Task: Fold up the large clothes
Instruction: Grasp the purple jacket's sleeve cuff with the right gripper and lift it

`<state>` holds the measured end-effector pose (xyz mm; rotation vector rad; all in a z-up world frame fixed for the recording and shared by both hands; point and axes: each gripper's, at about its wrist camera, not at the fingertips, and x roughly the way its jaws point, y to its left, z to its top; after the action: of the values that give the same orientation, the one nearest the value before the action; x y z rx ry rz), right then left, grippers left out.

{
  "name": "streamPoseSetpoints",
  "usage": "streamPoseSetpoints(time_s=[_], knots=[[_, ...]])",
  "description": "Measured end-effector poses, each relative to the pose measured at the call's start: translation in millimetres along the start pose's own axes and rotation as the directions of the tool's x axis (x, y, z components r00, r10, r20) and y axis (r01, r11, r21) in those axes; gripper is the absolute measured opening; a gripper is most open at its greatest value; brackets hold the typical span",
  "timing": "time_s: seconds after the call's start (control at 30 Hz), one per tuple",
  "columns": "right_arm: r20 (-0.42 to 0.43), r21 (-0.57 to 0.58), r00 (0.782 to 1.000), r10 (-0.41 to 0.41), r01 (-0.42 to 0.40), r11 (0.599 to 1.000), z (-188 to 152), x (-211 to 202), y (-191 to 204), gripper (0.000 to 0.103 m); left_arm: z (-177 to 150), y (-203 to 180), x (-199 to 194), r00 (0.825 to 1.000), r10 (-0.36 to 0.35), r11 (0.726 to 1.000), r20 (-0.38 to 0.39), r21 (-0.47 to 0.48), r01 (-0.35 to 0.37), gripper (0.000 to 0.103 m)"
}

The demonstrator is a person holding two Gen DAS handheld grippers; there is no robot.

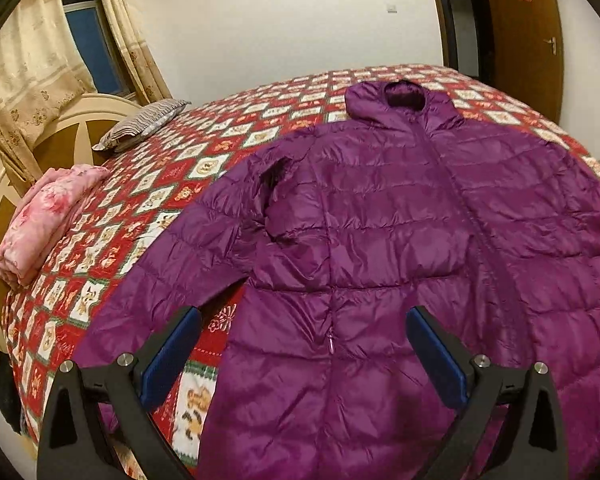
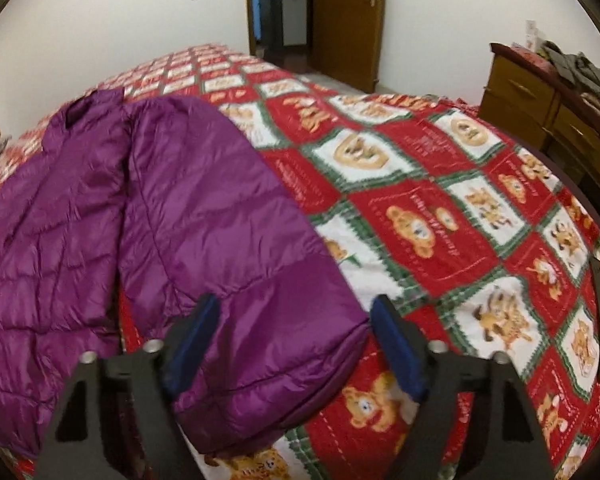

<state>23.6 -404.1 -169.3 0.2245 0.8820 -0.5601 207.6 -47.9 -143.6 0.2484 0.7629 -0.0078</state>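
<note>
A purple quilted hooded jacket lies spread flat, front up and zipped, on the bed. In the left wrist view its left sleeve runs down toward the bed's near edge. My left gripper is open and empty, hovering over the jacket's lower front. In the right wrist view the other sleeve lies beside the body, its cuff between my blue pads. My right gripper is open and straddles the cuff end without closing on it.
The bed carries a red, white and green bear-print quilt. A folded pink blanket and a striped pillow lie near the headboard. A wooden dresser stands right of the bed. A wooden door is behind.
</note>
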Motion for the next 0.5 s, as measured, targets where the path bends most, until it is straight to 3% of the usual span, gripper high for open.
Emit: streamPoseSetpoints(time_s=[0.1,0.13,0.17,0.2,0.37,0.5], knots=[[0.010,-0.049,0.999,-0.034,0.035,0.998,1,4,7,0.065,2,2,12,1.000,0.003,1.000,-0.017,0.009,-0.003,0.102],[0.012,-0.070,0.999,-0.051,0.052,0.996,2,6,9,0.054,3,3,15,1.000,0.004,1.000,-0.024,0.011,-0.004,0.102],[0.011,-0.093,0.998,-0.057,0.058,0.994,3,8,10,0.027,4,5,17,1.000,0.001,1.000,-0.028,0.010,-0.001,0.102],[-0.021,-0.098,0.999,-0.028,0.026,0.995,5,13,9,0.010,5,6,19,1.000,-0.003,1.000,-0.030,0.008,0.003,0.102],[0.010,-0.075,1.000,-0.005,0.006,0.997,23,10,-5,0.008,17,19,23,1.000,0.021,1.000,-0.011,0.009,-0.021,0.102],[0.057,-0.034,0.997,-0.045,0.047,0.998,52,3,-27,0.007,27,34,29,0.999,0.053,0.999,-0.005,0.006,-0.053,0.102]])
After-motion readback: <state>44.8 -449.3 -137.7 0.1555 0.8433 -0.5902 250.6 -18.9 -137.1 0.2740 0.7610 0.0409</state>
